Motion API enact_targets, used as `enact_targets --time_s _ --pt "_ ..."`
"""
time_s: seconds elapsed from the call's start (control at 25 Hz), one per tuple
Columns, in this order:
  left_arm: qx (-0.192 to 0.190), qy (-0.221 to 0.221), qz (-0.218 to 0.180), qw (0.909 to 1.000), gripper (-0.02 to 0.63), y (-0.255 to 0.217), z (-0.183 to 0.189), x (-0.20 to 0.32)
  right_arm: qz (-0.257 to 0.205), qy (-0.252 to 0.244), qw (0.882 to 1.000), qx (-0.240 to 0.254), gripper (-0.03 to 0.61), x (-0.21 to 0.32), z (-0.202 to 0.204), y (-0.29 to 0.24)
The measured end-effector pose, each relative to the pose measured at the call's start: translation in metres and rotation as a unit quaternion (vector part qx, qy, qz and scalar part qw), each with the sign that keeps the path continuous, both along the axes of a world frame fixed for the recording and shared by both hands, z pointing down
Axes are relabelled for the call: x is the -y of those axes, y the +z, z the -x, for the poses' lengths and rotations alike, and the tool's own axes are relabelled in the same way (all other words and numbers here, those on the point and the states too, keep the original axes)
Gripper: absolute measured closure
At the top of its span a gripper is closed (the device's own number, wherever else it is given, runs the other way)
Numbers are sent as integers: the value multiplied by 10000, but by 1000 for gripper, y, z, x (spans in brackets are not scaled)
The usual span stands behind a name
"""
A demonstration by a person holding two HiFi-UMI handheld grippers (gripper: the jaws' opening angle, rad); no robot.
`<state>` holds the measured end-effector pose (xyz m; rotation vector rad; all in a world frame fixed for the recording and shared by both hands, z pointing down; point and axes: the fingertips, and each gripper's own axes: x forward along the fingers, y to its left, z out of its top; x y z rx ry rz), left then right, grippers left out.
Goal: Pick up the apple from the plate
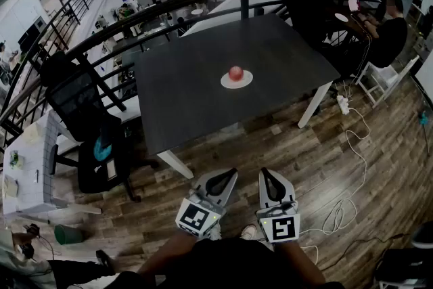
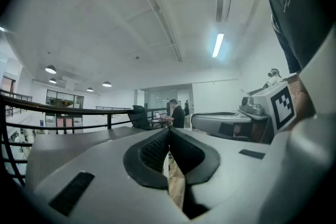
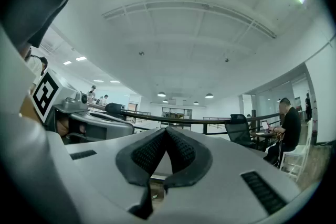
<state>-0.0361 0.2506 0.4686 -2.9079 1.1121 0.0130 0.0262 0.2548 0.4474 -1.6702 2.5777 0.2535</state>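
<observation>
A red apple (image 1: 235, 73) rests on a small white plate (image 1: 246, 82) on the dark table (image 1: 196, 84), toward its right side. Both grippers hang low in the head view, over the wooden floor and well short of the table. My left gripper (image 1: 230, 174) has its jaws closed together with nothing in them. My right gripper (image 1: 265, 173) is beside it, also shut and empty. In the left gripper view the tips (image 2: 169, 131) meet; in the right gripper view the tips (image 3: 166, 130) meet too. Neither gripper view shows the apple.
A black office chair (image 1: 95, 139) stands left of the table. A person sits at another desk (image 1: 385, 30) at the far right. A black railing (image 1: 135, 17) runs behind the table. Cables (image 1: 352, 166) trail on the floor to the right. A white table leg (image 1: 174, 164) stands nearest me.
</observation>
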Motion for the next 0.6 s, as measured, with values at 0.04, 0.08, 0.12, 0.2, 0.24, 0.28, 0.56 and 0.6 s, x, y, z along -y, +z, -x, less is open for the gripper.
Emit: enact_targets --time_s 0.04,0.08,0.12,0.2,0.24,0.28,0.56,0.6 --pt "45 -15 24 10000 591 3 4 -1 -3 5 10000 3 555 -1 2 -1" --pt "84 -31 56 9999 591 6 8 -2 -9 8 10000 5 555 -2 5 -3" --pt "116 -45 100 9999 591 9 12 -2 -21 10 10000 6 555 -3 7 -4" --pt "136 -44 177 9997 591 12 19 -3 -59 15 10000 -15 555 -3 13 -6" --pt "129 -33 193 9997 591 12 22 -3 -77 21 10000 -35 555 -3 15 -7" --pt "121 -23 194 9997 591 13 24 -4 -89 31 9999 -45 555 -4 17 -8" --pt "-58 -24 2 10000 591 2 44 -1 -44 140 9999 51 554 -8 27 -3" --pt "-67 -25 -4 10000 591 2 47 2 -56 148 9999 48 555 -7 28 -4"
